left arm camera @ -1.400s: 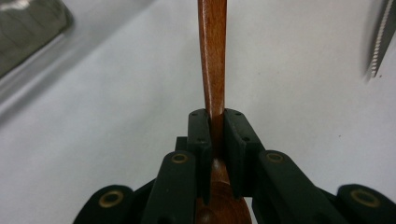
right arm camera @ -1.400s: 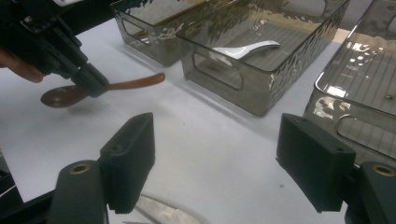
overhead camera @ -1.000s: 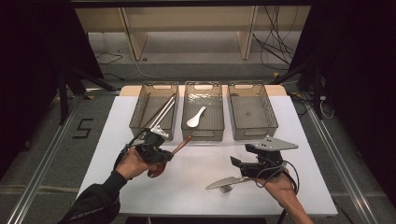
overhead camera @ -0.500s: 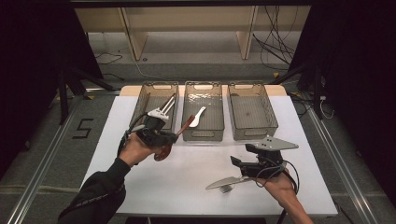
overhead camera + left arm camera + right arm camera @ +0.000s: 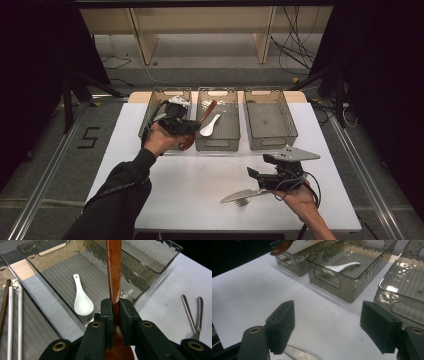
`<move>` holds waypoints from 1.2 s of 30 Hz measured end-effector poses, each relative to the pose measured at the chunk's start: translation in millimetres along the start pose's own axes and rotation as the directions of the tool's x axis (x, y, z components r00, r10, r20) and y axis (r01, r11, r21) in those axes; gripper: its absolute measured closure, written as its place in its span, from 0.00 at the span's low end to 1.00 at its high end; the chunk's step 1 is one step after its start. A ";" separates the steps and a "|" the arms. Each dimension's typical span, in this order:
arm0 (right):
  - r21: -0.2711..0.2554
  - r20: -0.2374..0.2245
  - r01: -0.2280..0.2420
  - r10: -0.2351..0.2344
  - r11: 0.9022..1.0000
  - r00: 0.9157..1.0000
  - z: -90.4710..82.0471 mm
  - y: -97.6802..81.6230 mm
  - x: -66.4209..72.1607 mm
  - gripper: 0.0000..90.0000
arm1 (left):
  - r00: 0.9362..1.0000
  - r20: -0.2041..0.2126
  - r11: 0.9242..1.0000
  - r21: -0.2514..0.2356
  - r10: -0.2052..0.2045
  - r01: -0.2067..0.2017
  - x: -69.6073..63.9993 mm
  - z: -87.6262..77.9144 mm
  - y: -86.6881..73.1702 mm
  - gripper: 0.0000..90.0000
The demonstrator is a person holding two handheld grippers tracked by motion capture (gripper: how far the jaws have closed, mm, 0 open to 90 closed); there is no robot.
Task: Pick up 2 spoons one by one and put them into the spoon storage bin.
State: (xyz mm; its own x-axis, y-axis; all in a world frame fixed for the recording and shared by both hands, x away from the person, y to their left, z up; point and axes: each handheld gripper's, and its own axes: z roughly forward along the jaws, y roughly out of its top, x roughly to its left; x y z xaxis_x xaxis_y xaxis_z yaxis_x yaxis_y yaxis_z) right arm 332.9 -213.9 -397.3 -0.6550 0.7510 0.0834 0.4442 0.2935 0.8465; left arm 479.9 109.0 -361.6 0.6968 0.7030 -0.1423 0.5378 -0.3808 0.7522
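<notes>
My left gripper [image 5: 191,130] [image 5: 115,305] is shut on the neck of a brown wooden spoon [image 5: 208,112] [image 5: 113,270]. It holds the spoon in the air at the near edge of the bins, handle slanting out over the middle bin [image 5: 217,145]. The spoon's bowl [image 5: 280,250] hangs toward the table. A white ceramic spoon [image 5: 210,127] [image 5: 82,302] [image 5: 342,266] lies in that middle bin. My right gripper [image 5: 256,168] [image 5: 329,325] is open near the table's front right, just above a metal knife [image 5: 245,194] and fork [image 5: 242,202] lying on the white tabletop.
Three smoky clear bins stand in a row at the back of the table. The left bin [image 5: 150,117] holds chopsticks [image 5: 10,322]. The right bin [image 5: 270,120] has a bare floor. White tabletop [image 5: 190,185] stretches between the bins and the front edge.
The left hand has risen and moved away toward the bins with the wooden spoon, whose handle now reaches over the middle bin. The right hand has stayed put.
</notes>
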 end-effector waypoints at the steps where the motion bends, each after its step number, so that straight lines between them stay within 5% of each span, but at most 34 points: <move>1: 0.001 0.000 0.000 0.000 1.000 1.000 -0.1 -0.1 0.0 0.32 | 1.000 -0.003 1.000 -0.009 -0.008 0.008 2.0 2.3 2.3 0.90; 10: 0.002 -0.003 0.002 -0.002 1.000 1.000 0.7 -0.4 -0.8 0.32 | 0.999 -0.020 0.997 -0.061 -0.043 0.042 14.3 19.3 23.1 0.90; 19: -0.001 -0.005 -0.002 0.002 1.000 1.000 0.7 -0.9 -1.8 0.32 | 0.999 -0.017 0.997 -0.064 -0.039 0.038 10.0 32.3 36.5 0.90; 36: -0.001 -0.008 -0.001 0.001 1.000 1.000 0.6 -0.9 -1.8 0.32 | 0.995 -0.022 0.991 -0.090 -0.097 0.095 20.8 56.6 32.4 0.90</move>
State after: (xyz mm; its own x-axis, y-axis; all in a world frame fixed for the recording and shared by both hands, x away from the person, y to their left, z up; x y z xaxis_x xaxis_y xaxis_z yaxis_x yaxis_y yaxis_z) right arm 334.0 -215.2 -398.6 -0.6592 0.7467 0.0881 0.4439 0.2919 0.8472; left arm 538.6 77.2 -376.6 0.6307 0.7498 -0.2003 0.5563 -0.2568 0.7903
